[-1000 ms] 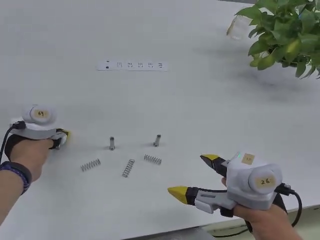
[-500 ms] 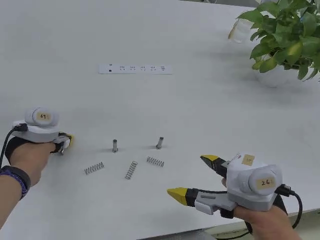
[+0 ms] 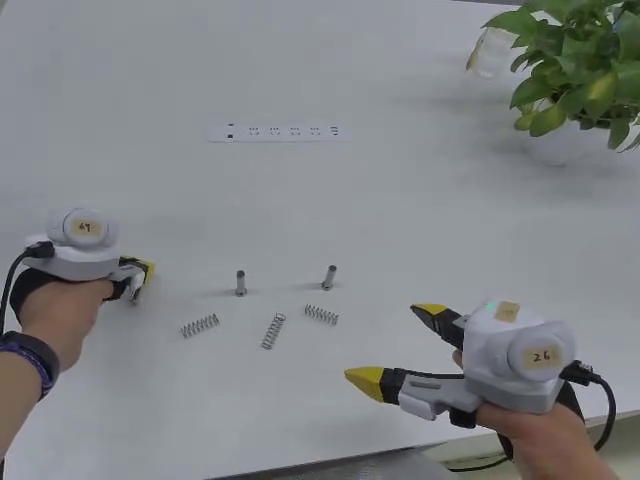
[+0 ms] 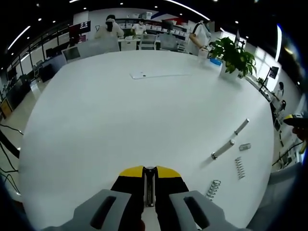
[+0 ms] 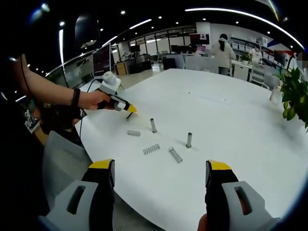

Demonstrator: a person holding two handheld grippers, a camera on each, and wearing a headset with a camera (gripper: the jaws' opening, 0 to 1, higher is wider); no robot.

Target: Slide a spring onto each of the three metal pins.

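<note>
Two metal pins stand upright on the white table, one on the left (image 3: 241, 283) and one on the right (image 3: 329, 277). Three springs lie just in front of them: left spring (image 3: 200, 326), middle spring (image 3: 273, 330), right spring (image 3: 321, 315). My left gripper (image 3: 140, 272) rests on the table left of the pins, shut on a third metal pin (image 4: 150, 185) held between its yellow tips (image 4: 150, 169). My right gripper (image 3: 397, 345) hovers open at the near right of the springs, nothing between its fingers (image 5: 161, 171). The right gripper view shows both pins (image 5: 153, 125) (image 5: 189, 140) ahead.
A white power strip (image 3: 278, 132) lies flat at the far middle of the table. A potted plant (image 3: 580, 60) and a clear bottle (image 3: 490, 50) stand at the far right. The table's front edge runs just below the right gripper.
The head camera has shifted a little, so everything sits slightly lower and to the right in the picture. Pins, springs and both grippers hold their places.
</note>
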